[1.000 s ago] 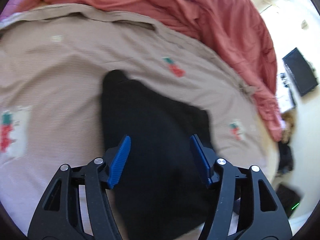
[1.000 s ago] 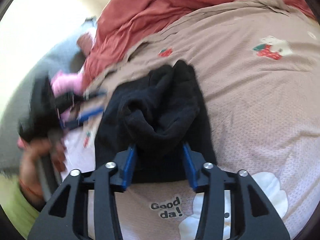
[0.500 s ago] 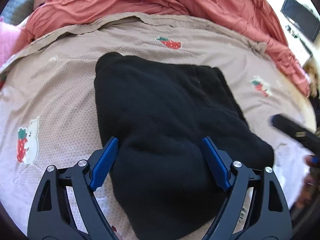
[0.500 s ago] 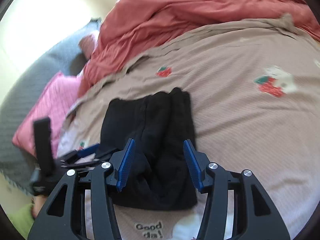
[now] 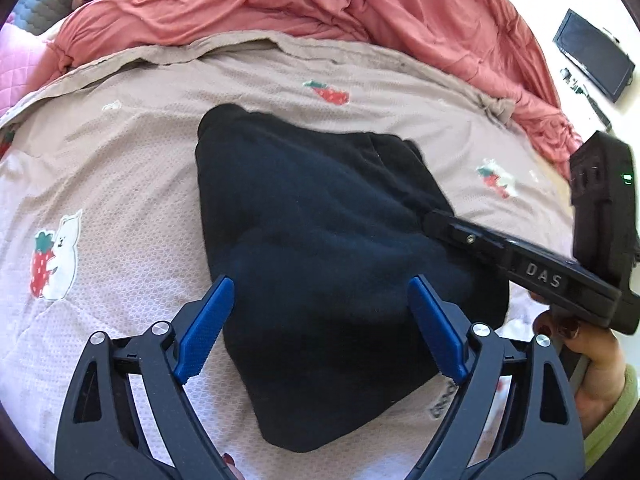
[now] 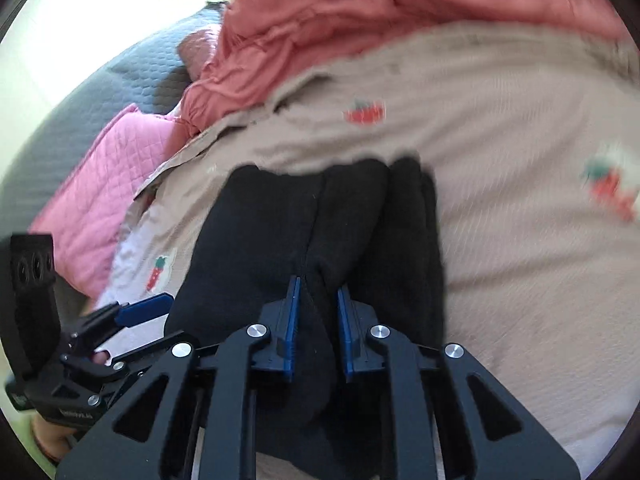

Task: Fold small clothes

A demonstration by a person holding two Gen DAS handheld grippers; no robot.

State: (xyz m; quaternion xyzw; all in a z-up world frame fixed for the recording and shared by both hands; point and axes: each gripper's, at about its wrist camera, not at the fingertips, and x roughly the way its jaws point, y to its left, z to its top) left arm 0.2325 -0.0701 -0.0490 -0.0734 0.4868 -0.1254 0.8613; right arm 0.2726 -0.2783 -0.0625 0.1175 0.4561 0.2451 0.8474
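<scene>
A black garment (image 5: 320, 216) lies folded on the beige strawberry-print bedsheet (image 5: 132, 168). My left gripper (image 5: 322, 324) hovers over its near end with the jaws wide and still opening. The cloth lies below and between the blue fingers (image 5: 206, 320), which do not press on it. In the right wrist view my right gripper (image 6: 318, 308) is closing, its narrow jaws pinching a raised fold of the black garment (image 6: 280, 232) at the near edge. The right gripper (image 5: 520, 268) also reaches in from the right in the left wrist view, held by a hand (image 5: 592, 360).
A coral duvet (image 5: 320, 8) is bunched along the far side of the bed. A pink quilted pillow (image 6: 100, 184) and a grey padded cushion (image 6: 120, 88) lie at the left. A dark screen (image 5: 592, 56) stands beyond the bed at the right. The left gripper (image 6: 132, 320) shows at lower left.
The left jaws spread wider above the garment. The right jaws narrowed from well apart onto a fold of the black cloth. Both hands shifted sideways and rolled.
</scene>
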